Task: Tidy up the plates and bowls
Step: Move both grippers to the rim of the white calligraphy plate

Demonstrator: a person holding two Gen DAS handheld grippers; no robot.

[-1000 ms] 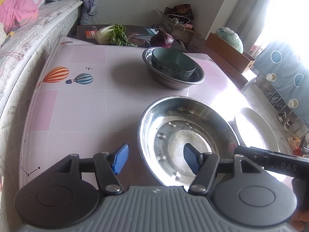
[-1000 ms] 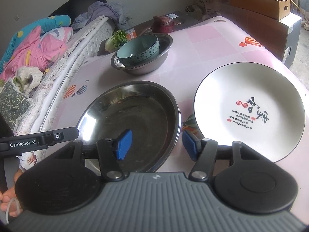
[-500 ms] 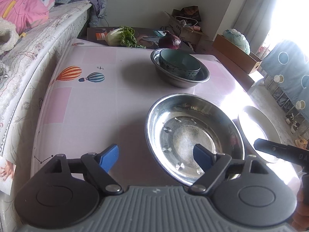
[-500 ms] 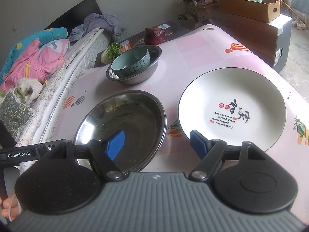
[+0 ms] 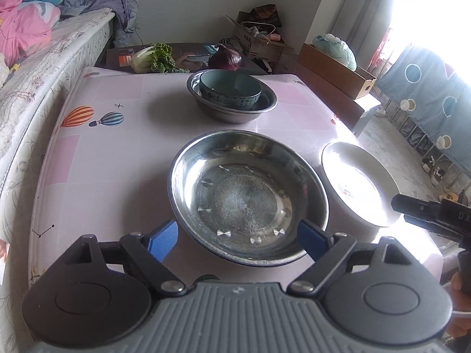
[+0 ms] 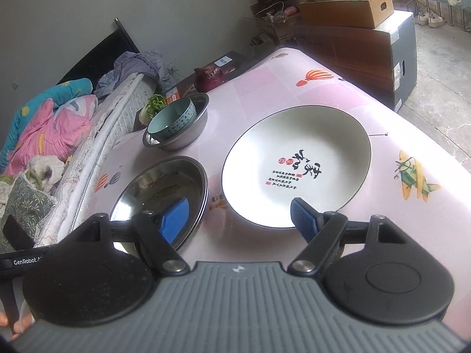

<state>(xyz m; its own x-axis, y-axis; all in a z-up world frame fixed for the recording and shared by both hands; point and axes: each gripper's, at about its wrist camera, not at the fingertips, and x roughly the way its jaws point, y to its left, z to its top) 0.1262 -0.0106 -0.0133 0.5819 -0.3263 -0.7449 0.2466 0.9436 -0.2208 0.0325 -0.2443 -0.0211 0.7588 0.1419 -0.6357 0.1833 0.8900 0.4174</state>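
Both claws are sitting farther back from the dishes than a second ago, and their blue pads are standing wider apart. Nearest the left claw [image 5: 237, 236], the wide steel basin [image 5: 248, 195] is resting empty on the pink counter [image 5: 97, 147]; the jaws are opening, with the basin's near rim lying between and just beyond the pads, which are not pressing on it. The right claw [image 6: 235, 216] is released too and gripping nothing, its pads spread above the strip of counter between the basin and the white plate [image 6: 297, 164]. That plate is lying flat just to the right of the basin, holding nothing, with red and black calligraphy printed at its centre. Farther back, a smaller steel bowl [image 5: 235, 108] is sitting on the counter with a teal ceramic bowl [image 5: 229, 89] nested upright inside it; the teal bowl looks empty. Past the counter's far edge, a leafy cabbage [image 5: 151, 58] and a dark purple cabbage [image 5: 225, 57] are lying on a low dark surface. To the right, an open cardboard box [image 5: 335, 70] is holding a pale bagged bundle.
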